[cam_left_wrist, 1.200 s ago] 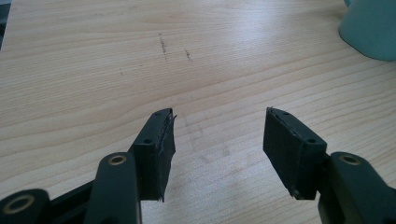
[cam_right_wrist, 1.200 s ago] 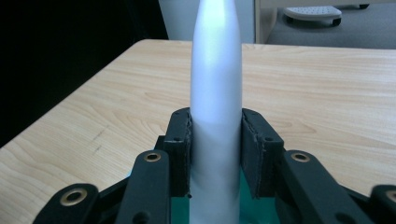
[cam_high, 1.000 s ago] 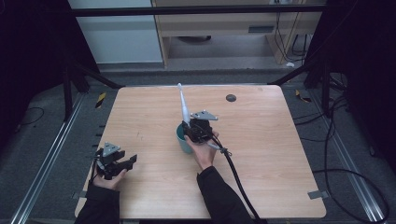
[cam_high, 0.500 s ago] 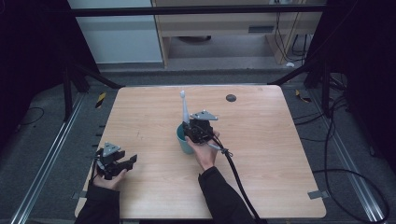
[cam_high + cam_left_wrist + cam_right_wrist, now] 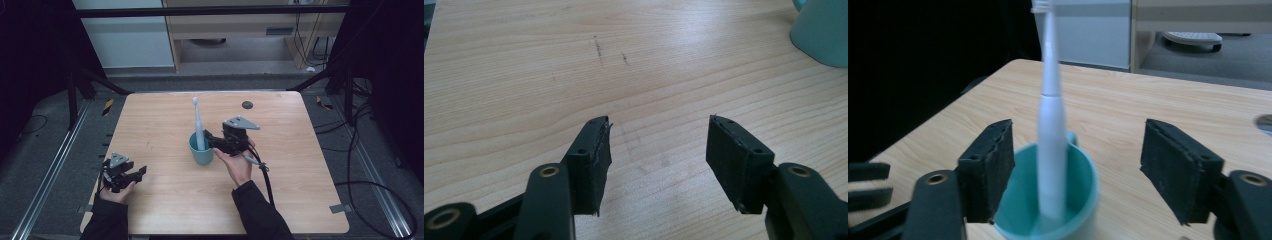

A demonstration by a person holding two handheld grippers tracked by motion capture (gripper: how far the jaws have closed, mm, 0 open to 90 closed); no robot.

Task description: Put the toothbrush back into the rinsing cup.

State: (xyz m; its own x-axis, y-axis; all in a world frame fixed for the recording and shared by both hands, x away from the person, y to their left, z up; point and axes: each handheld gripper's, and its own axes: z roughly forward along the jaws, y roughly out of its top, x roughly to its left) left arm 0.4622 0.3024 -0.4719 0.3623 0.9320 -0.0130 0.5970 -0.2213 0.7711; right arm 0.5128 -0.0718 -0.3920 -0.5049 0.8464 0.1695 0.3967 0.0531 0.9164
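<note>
wooden table (image 5: 165, 125) carries a teal cup (image 5: 201, 154) and dark disc (image 5: 247, 105).

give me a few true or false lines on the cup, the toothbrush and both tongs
1. The toothbrush stands in the cup. True.
2. The right tongs are shut on the toothbrush. False: their jaws stand open, one on each side of it, not touching.
3. The left tongs are open and hold nothing. True.
4. The cup is red. False: it is teal.
5. The left tongs are touching the cup. False: they are near the table's left front corner, apart from the cup.
</note>
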